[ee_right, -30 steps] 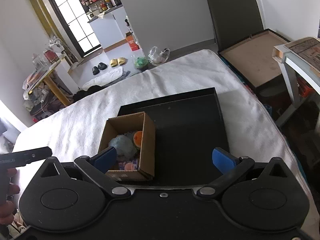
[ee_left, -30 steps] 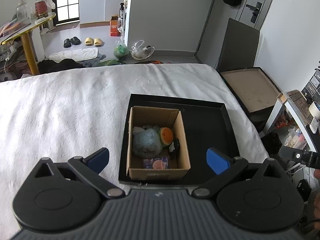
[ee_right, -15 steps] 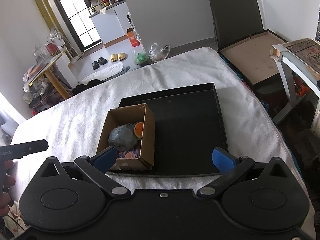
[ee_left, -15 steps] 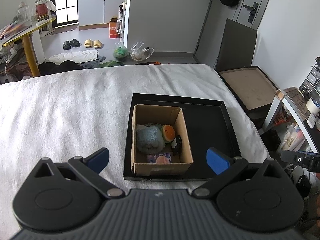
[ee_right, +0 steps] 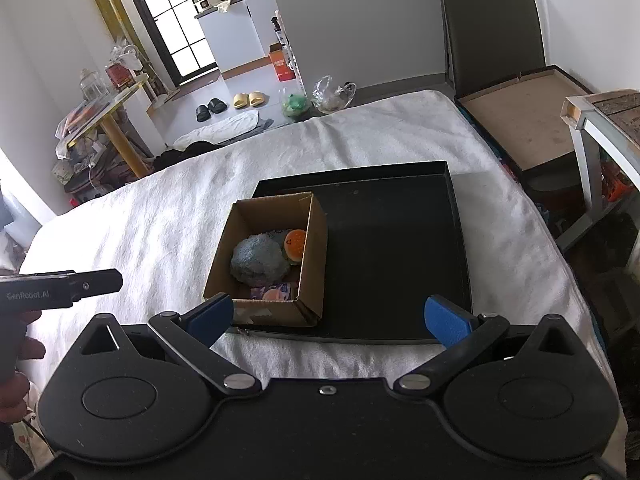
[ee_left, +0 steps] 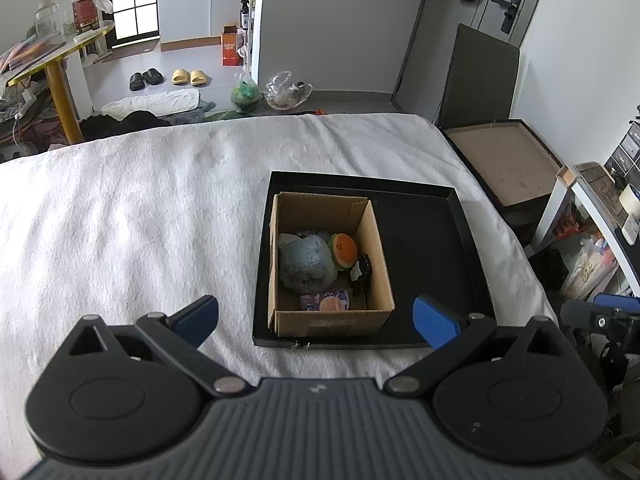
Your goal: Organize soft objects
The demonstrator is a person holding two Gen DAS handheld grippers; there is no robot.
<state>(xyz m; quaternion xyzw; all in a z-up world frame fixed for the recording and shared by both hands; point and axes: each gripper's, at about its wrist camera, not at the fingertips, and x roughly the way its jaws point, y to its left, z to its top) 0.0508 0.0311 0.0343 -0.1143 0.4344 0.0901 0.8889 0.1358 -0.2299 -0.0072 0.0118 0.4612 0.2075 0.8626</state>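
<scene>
One cardboard box (ee_left: 320, 264) at the black tray's (ee_left: 460, 248) nine o'clock holds perhaps four soft toys (ee_left: 306, 264); both tongs, left (ee_left: 316, 316) and right (ee_right: 328, 314), gape empty.

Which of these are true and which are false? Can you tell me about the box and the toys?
1. The cardboard box sits inside the black tray. True.
2. The box is empty. False: soft toys lie in it, among them a blue plush and an orange one.
3. The left gripper holds a toy. False: its jaws are wide open, with nothing between them.
4. The tray rests on a white blanket. True.
5. The right gripper is open. True.
</scene>
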